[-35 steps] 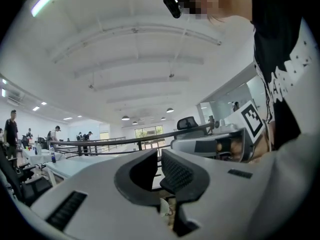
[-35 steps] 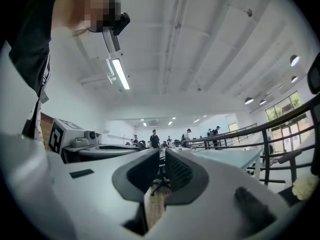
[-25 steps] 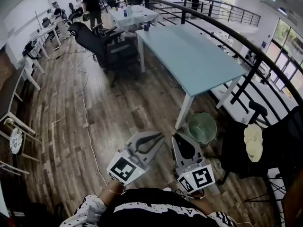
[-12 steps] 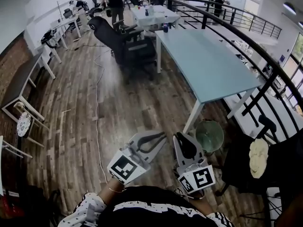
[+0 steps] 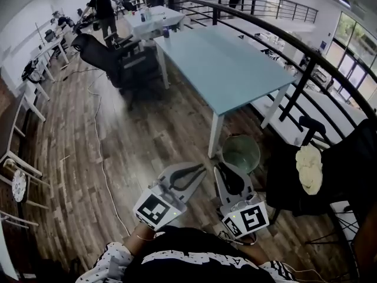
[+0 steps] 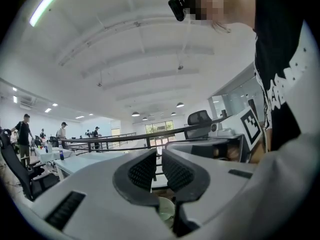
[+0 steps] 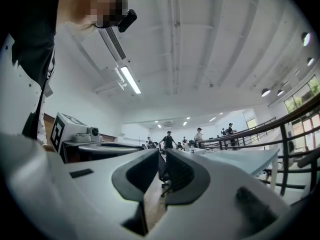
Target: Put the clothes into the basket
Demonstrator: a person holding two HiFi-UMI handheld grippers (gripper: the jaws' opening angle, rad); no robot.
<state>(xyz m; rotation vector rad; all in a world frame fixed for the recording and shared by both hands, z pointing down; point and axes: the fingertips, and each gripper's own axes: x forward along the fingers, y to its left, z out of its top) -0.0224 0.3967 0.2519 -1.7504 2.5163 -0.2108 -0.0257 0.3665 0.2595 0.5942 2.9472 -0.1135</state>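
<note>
Two grippers are held out low in front of the person, side by side. The left gripper (image 5: 199, 170) has its jaws pressed together, and nothing is between them. The right gripper (image 5: 220, 170) is the same: jaws pressed together, nothing held. Both point level across the room.

The floor (image 5: 135, 140) is dark wood planks. A thin cable (image 5: 100, 152) runs along it. A long pale blue table (image 5: 224, 69) stands ahead on white legs. The round green basket (image 5: 235, 140) sits on the floor by the near table leg, just past the right gripper. In the head view it looks empty. In the left gripper view a bit of the basket (image 6: 166, 210) shows low, under the jaws.

The cloth (image 5: 309, 168) is pale and crumpled. It lies on a black chair (image 5: 347, 170) at the right, near the basket but apart from it.

A black rail (image 5: 294, 46) curves along the far side of the table. A black office chair (image 5: 115, 61) stands at the table's far left end. White desks (image 5: 35, 69) line the left wall. A person (image 5: 105, 7) in dark clothes stands far back. The ceiling is white with round lamps and long light strips.
</note>
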